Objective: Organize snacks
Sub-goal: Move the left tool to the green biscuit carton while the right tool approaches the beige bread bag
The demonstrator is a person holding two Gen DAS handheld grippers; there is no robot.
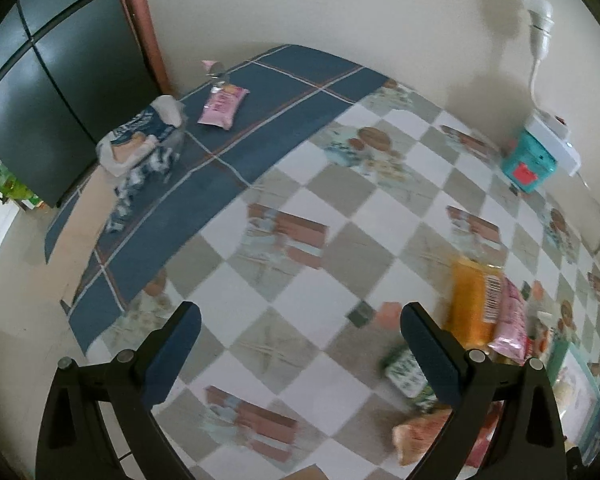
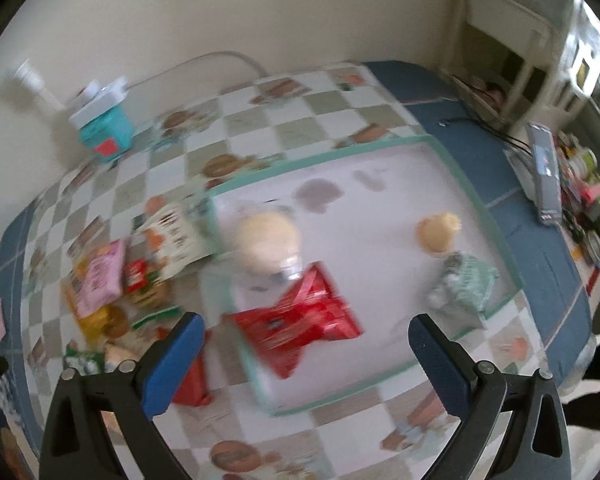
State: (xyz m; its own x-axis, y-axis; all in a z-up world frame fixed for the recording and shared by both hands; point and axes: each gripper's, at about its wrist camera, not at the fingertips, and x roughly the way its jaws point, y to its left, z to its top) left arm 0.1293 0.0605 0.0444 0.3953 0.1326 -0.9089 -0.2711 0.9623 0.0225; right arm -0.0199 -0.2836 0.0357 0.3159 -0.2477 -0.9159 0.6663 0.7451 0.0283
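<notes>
My left gripper [image 1: 300, 320] is open above the checkered tablecloth, with nothing between its fingers. To its right lies a heap of snacks: an orange packet [image 1: 474, 304], a pink packet [image 1: 510, 326] and a green-and-white pack [image 1: 406, 372]. Far off on the blue cloth rests another pink packet [image 1: 222, 106]. My right gripper [image 2: 306, 332] hangs open over a white tray with a mint rim [image 2: 466, 188]. On the tray lie a red packet [image 2: 300, 316], a pale round bun pack [image 2: 268, 242], a small bun [image 2: 438, 230] and a green-white pack [image 2: 462, 284]. Loose snacks [image 2: 100, 280] are piled left of the tray.
A teal box [image 1: 528, 162] with a white power strip stands by the wall. A crumpled blue-and-white bag [image 1: 140, 136] sits at the table's far left corner, near a dark fridge [image 1: 48, 92]. A phone [image 2: 544, 172] and cables lie at the right edge.
</notes>
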